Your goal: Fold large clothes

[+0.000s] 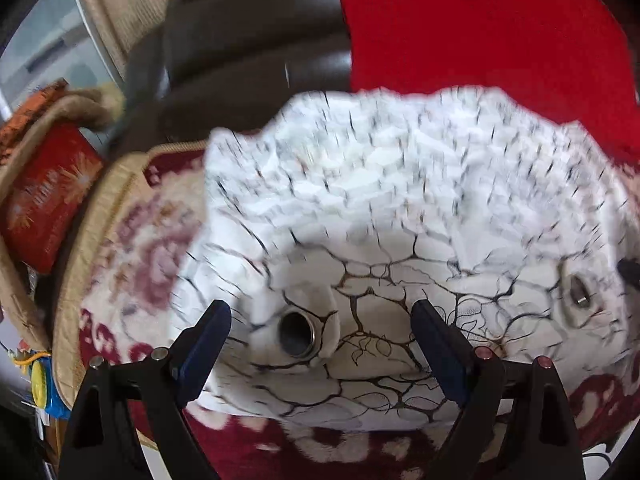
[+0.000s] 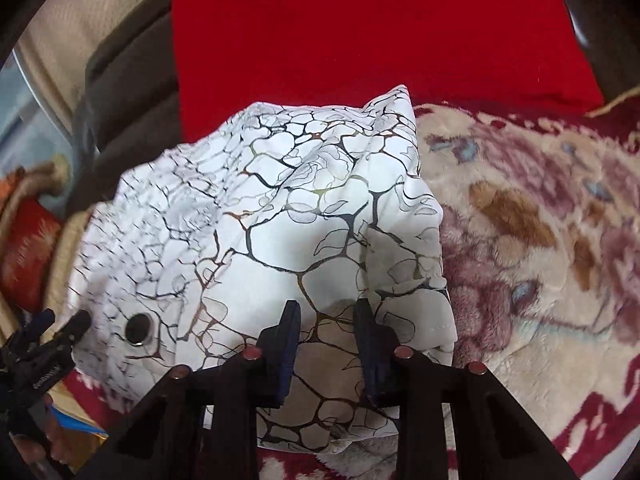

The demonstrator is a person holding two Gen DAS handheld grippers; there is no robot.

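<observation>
Your left gripper (image 1: 320, 344) stands with jaws wide apart, straddling a metal eyelet (image 1: 298, 334) in the white cloth (image 1: 380, 184) without pressing on it. Your right gripper (image 2: 329, 334) has its jaws drawn in close around a raised fold near the cloth's right hemmed edge; whether the pads actually pinch it you cannot tell. That cloth (thin, crumpled, printed with black and gold crackle lines) lies bunched on a plush floral blanket (image 2: 540, 240), its left edge close to the blanket's beige quilted border (image 1: 100, 208). Open blanket stretches to your right. Behind the cloth a smooth red fabric (image 2: 360, 40) lies flat beside a dark brown leather cushion (image 1: 248, 40). On the left, a red patterned pillow (image 1: 48, 192) crowds the border
</observation>
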